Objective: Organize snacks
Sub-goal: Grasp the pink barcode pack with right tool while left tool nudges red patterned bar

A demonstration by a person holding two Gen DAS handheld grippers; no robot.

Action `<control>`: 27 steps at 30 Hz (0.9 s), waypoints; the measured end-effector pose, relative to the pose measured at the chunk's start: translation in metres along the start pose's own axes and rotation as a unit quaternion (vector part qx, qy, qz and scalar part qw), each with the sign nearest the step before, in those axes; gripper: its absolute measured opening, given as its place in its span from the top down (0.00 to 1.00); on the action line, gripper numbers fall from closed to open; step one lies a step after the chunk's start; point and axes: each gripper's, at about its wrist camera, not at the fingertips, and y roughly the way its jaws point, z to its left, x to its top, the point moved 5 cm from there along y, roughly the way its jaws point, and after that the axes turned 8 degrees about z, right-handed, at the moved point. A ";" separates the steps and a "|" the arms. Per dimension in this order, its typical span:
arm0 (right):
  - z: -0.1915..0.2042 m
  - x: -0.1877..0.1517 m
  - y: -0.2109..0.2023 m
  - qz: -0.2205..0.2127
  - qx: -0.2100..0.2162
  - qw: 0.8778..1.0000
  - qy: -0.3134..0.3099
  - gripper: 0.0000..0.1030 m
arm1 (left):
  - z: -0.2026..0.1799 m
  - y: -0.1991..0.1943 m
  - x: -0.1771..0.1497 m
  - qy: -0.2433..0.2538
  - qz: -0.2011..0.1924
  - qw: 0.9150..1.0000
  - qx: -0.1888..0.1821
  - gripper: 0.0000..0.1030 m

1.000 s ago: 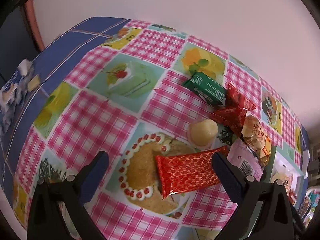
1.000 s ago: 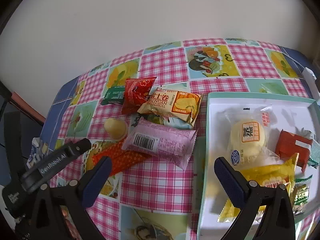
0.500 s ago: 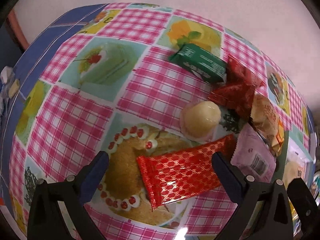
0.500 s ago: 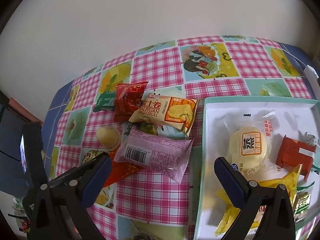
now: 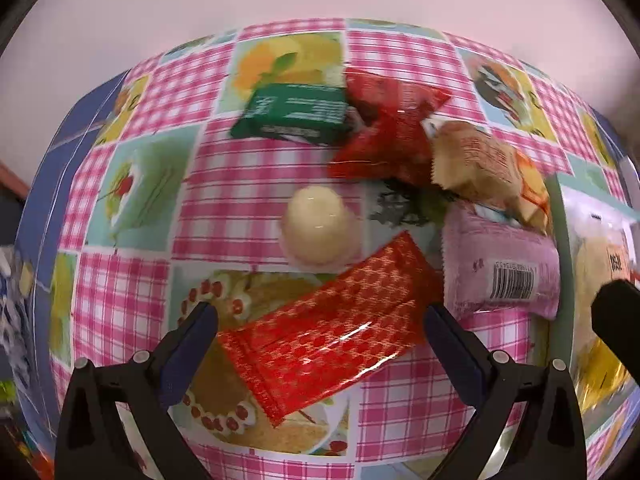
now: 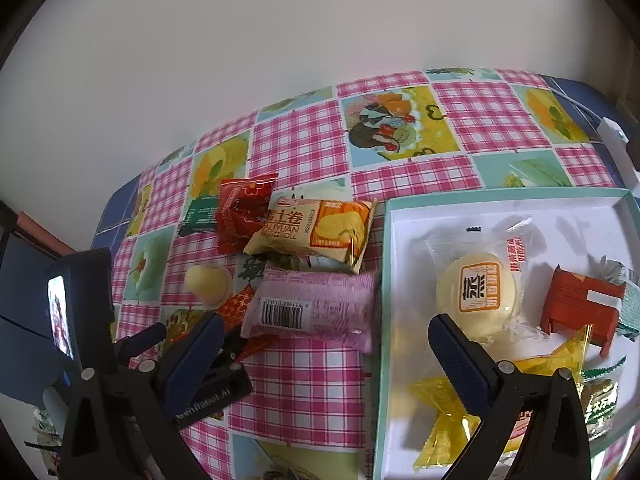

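Observation:
My left gripper (image 5: 320, 328) is open with its jaws on either side of a long red patterned packet (image 5: 332, 332) lying on the checked tablecloth. A pale jelly cup (image 5: 318, 224), a green packet (image 5: 296, 114), a red bag (image 5: 388, 136), a yellow roll packet (image 5: 488, 168) and a pink packet (image 5: 500, 260) lie beyond it. My right gripper (image 6: 324, 340) is open and empty above the gap between the pink packet (image 6: 316, 304) and the white tray (image 6: 404, 216). The tray holds a round bun (image 6: 480, 292), a red box (image 6: 580, 308) and yellow wrappers (image 6: 452, 428).
The left gripper's body (image 6: 88, 320) shows at the left of the right wrist view. A wall stands behind the table. The table's blue edge (image 5: 52, 152) runs along the left. More tablecloth lies at the back (image 6: 400, 120).
My left gripper has moved forward and turned right, so the red patterned packet now lies between its jaws. My right gripper has shifted slightly; its jaws stay open.

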 end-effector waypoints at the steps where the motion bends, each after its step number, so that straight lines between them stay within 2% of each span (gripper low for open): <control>1: 0.000 0.000 0.000 0.000 0.001 1.000 0.000 0.00 | -0.004 0.001 0.000 0.011 0.001 1.000 -0.002 0.01; 4: -0.001 0.000 -0.002 0.000 0.002 1.000 0.000 0.00 | -0.018 0.007 0.000 0.052 0.006 0.999 0.009 0.01; 10: -0.004 0.001 -0.002 0.000 0.004 1.000 0.005 0.00 | -0.021 0.012 0.006 0.051 -0.006 0.999 0.014 0.01; 12: -0.005 0.000 0.000 0.001 0.003 1.000 0.006 0.00 | -0.007 0.016 0.009 0.036 -0.005 0.999 0.017 0.01; 16: -0.004 0.000 -0.001 0.001 0.005 1.000 0.003 0.00 | 0.014 0.023 0.013 -0.019 0.009 1.000 -0.017 0.01; 22: 0.006 0.001 0.000 0.005 0.001 1.000 -0.020 0.00 | 0.046 0.028 0.017 -0.083 0.012 0.996 -0.034 0.02; 27: 0.018 0.006 0.005 0.011 -0.001 0.999 -0.049 0.02 | 0.066 0.033 0.013 -0.097 0.020 0.994 -0.050 0.02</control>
